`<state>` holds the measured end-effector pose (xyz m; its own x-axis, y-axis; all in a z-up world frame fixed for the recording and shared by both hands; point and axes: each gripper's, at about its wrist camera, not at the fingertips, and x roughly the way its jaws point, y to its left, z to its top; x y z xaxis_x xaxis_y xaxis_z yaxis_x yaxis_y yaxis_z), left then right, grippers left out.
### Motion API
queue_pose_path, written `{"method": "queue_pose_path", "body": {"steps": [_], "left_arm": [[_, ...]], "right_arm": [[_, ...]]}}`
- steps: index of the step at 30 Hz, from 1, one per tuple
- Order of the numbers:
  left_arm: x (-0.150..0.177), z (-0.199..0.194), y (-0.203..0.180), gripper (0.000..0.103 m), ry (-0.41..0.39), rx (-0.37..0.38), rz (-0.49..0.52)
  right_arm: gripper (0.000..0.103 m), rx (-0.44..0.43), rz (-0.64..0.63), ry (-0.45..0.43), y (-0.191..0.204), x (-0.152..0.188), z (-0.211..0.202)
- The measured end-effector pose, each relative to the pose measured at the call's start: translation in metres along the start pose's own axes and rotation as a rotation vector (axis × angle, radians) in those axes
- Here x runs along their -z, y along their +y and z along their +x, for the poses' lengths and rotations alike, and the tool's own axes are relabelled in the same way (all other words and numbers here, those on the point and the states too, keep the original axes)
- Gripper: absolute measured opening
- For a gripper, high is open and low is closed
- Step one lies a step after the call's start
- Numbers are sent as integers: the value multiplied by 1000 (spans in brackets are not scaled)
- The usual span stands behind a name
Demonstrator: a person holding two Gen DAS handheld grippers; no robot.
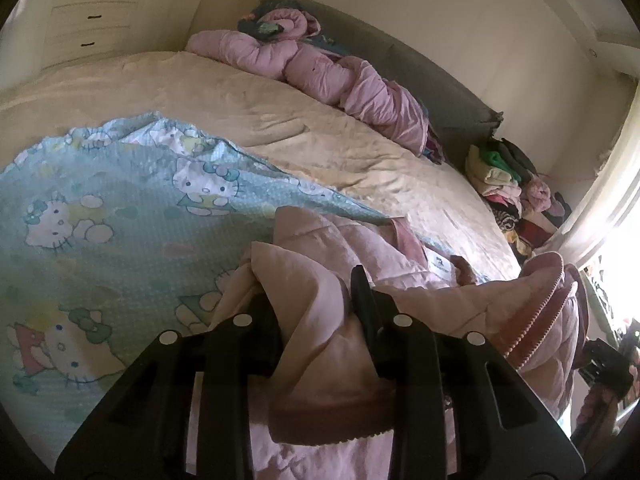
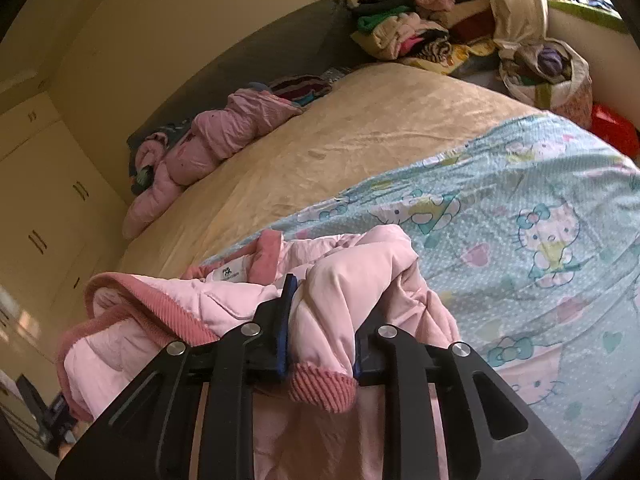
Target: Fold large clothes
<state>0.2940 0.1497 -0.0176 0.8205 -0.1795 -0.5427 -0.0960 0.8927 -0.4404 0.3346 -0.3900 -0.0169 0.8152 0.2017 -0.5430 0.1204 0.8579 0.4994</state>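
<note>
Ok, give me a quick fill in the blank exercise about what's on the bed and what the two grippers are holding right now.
1. Both grippers, the left gripper and the right gripper, hold one pink ____ between their fingers.
2. The blue cartoon-cat blanket lies on a ____ bedspread.
3. The garment's cuff is ribbed and darker ____.
4. A crumpled ____ duvet lies along the headboard.

Missing words: jacket; beige; pink; pink

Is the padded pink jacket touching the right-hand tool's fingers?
Touching. The right wrist view shows the padded pink jacket bunched between the fingers, both pressing its fabric.
</note>
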Motion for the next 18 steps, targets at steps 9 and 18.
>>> {"method": "queue_pose_path", "body": {"steps": [9,18], "left_arm": [[2,12,5,23,13,11,-19],[2,12,5,27,8,13,-8]], "right_arm": [[91,-194,127,-33,-3,-7,-13],[91,-161,-205,65,62,54,-20]]}}
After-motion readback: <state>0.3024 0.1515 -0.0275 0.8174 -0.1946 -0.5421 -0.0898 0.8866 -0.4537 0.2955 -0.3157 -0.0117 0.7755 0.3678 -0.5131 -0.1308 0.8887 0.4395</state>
